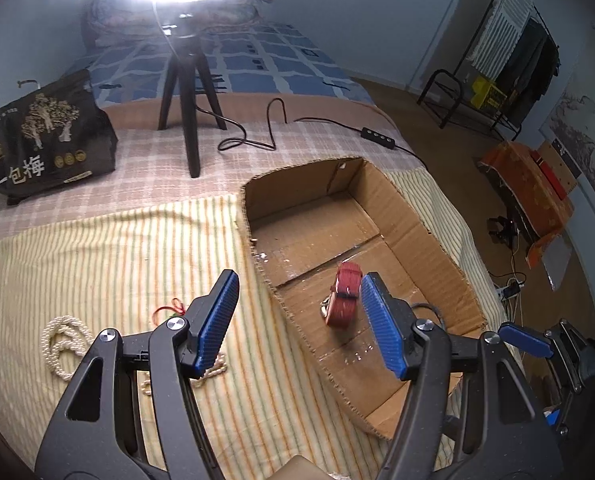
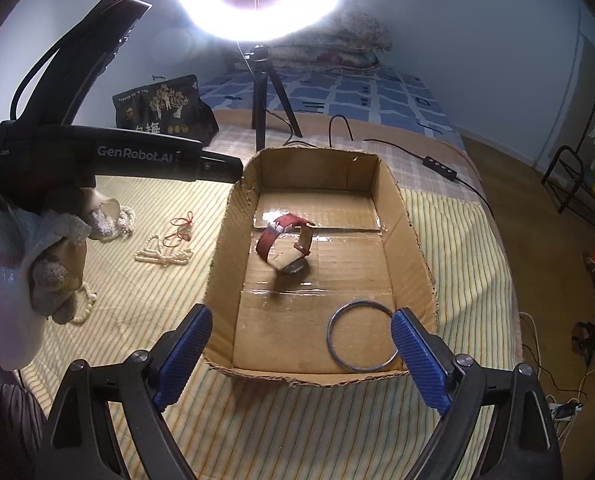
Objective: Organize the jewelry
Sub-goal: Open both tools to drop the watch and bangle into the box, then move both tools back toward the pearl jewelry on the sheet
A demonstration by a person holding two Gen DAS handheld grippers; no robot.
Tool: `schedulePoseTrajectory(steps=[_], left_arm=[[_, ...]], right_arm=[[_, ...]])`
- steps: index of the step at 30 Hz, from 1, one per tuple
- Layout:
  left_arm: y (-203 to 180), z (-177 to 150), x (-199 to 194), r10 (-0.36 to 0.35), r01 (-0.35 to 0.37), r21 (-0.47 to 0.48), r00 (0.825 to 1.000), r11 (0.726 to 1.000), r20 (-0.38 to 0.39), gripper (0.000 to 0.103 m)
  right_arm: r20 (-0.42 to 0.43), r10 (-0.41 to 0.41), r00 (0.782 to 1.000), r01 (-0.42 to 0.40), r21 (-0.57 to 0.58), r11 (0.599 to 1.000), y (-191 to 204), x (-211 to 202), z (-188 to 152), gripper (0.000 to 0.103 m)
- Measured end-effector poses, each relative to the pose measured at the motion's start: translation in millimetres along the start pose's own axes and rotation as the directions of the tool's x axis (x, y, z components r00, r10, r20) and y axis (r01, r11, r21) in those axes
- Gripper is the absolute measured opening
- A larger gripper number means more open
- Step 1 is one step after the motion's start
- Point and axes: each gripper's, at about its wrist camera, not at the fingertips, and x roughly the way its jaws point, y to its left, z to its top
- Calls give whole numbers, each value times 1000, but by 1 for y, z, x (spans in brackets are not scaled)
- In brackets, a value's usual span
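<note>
Here the bed's striped cloth [image 2: 297, 420] carries a cardboard box [image 2: 413, 240] just ahead of both tongs. The left tongs [image 1: 297, 320] stand wide open, gripping nothing, over the box's near-left wall; the right tongs [image 2: 301, 360] are likewise spread and empty at its near edge.

Still outside, left of the left tongs and nearer them, lie the pearl necklaces [image 1: 63, 344] and a red string [image 1: 173, 308]; judging by this, they go next, their loops running roughly crosswise.

Only the right view shows the metal bangle [image 2: 362, 336] in the box, and the red-strapped watch [image 2: 285, 244] whole.
</note>
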Motion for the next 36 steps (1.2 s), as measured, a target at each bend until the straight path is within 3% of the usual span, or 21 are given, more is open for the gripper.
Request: schedulePoseTrajectory(steps=[9, 18, 29, 36], left_arm=[[28, -1, -38, 25, -24, -11, 999, 1000, 46, 65], [88, -11, -87, 78, -73, -51, 992, 996, 99, 65], [174, -45, -116, 152, -141, -142, 986, 980, 72, 65], [212, -62, -118, 161, -149, -219, 986, 964, 40, 65]], right_arm=[[23, 12, 1000, -12, -1, 1000, 15, -18, 4, 92], [57, 55, 997, -55, 13, 998, 31, -35, 12, 92], [56, 114, 992, -111, -50, 993, 68, -25, 19, 92], [62, 154, 986, -146, -120, 982, 96, -16, 22, 92]])
